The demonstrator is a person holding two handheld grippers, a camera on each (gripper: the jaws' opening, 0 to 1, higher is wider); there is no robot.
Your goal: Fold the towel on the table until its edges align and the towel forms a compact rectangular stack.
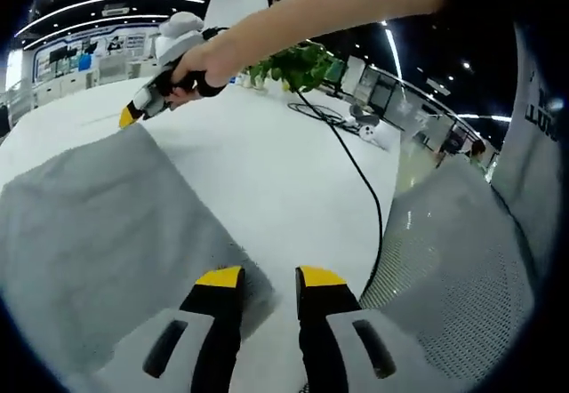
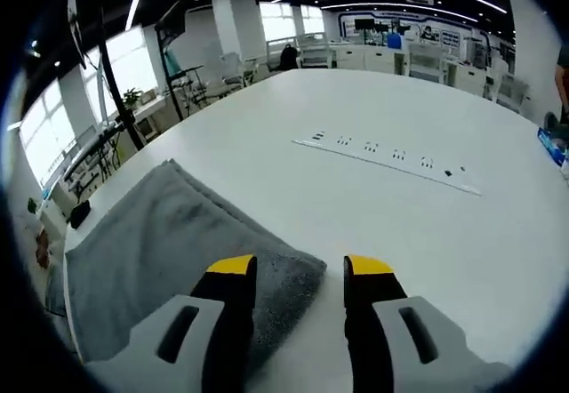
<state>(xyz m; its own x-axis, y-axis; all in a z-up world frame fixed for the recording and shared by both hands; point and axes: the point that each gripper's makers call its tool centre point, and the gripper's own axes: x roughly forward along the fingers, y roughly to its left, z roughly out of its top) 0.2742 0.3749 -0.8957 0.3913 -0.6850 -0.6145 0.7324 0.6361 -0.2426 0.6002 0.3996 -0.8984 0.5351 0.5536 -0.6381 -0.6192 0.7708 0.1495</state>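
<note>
White and wide, the surface (image 2: 373,108) holds a grey towel (image 1: 98,233) lying flat. It looks soft, light and floppy, so it will bend and sag when lifted. Corners are the best places to pinch. The left claw (image 1: 268,277) is spread apart, empty, at one towel corner. The right claw (image 2: 292,267) is spread apart too, just over another corner, holding nothing yet.

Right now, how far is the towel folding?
Done: the grey towel lies flat and looks already folded, with a doubled corner. In hand: both grippers open, the right gripper at that corner, the left gripper at another. Left: further folds into a compact stack.
</note>
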